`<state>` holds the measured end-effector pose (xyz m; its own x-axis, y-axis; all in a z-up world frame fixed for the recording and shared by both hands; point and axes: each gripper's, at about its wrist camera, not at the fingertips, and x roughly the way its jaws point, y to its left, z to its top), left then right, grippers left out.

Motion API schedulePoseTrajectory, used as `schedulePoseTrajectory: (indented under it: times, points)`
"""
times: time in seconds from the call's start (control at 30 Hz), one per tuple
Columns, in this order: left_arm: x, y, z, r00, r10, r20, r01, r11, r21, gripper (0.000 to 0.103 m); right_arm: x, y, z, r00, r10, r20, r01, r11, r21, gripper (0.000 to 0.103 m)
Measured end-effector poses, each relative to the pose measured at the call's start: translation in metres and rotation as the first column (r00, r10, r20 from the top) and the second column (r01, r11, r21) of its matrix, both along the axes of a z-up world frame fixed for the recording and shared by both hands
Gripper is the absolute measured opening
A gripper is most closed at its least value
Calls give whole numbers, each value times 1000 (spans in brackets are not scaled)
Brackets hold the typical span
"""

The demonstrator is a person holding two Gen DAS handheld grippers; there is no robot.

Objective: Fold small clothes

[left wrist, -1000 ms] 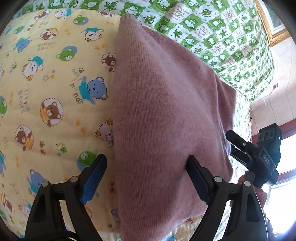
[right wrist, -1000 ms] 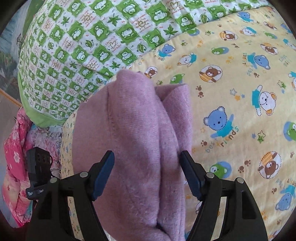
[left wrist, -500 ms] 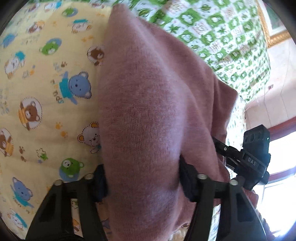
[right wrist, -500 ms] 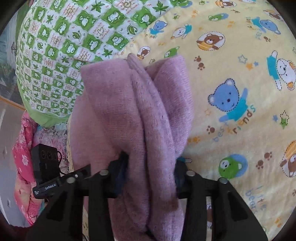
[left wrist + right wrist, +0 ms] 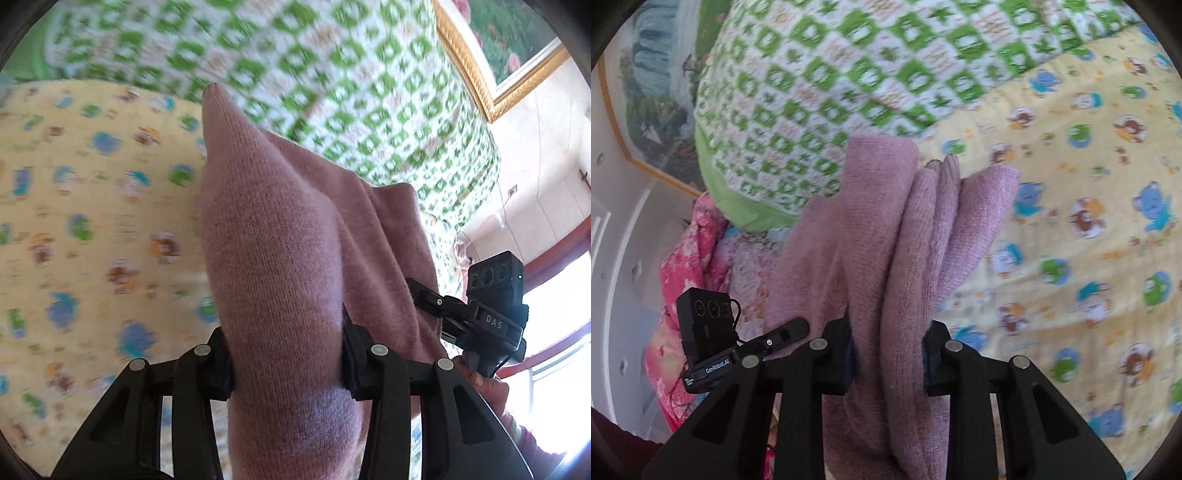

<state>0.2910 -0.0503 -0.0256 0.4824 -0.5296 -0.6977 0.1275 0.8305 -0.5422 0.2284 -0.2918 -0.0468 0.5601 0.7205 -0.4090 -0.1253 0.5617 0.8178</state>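
L gripper [image 5: 286,363] clamped on the pink knit garment [image 5: 273,240], jaws have just been closing, pads pressed into a thick bunched roll of knit, fabric bulging above and below the pinch. R gripper [image 5: 888,360] same story: jaws just closing, now pinching a stack of folds of the same garment, several layers squeezed between the pads.

Garment's lifted off the bed in both views, hanging between the two grippers. From the L cam its far end tapers to a point up near the seam where yellow meets green. Right-hand edge drapes loose past the R gripper's body, w/ the other rig's camera block [image 5: 495,291] just beside that edge and a hand [image 5: 484,384] under it. From the R cam the fold edges fan out at the top, three or four ridges, one flap sticking out to the right over the yellow.

Outward: yellow bear-print quilt [image 5: 1071,258] spreads wide, bare and flat on the R cam's right side and on the L cam's left. Green checked quilt [image 5: 831,92] bunched up behind, its rolled edge close to the garment's far end. Pink floral bedding [image 5: 690,266] heaped at the bed's side, near the L gripper's camera block [image 5: 707,325]. Framed picture [image 5: 491,55] on the wall beyond, window bright at far right of the L cam. Background blurred.
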Motion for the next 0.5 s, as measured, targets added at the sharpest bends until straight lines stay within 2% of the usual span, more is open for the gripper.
schedulePoseTrajectory:
  times: [0.2,0.4,0.5]
  points:
    - [-41,64,1,998,63,11,-63,997,35,43,7,58,-5,994,112,10,-112,994,16,28]
    - [-59,95,-43,991,106,-75,-102,993,66,43,17,104,-41,976,206,-76,-209,977,-37,28]
    - [-62,99,-63,989,104,-101,-95,991,91,47,19,103,-57,973,202,-112,-212,974,-80,29]
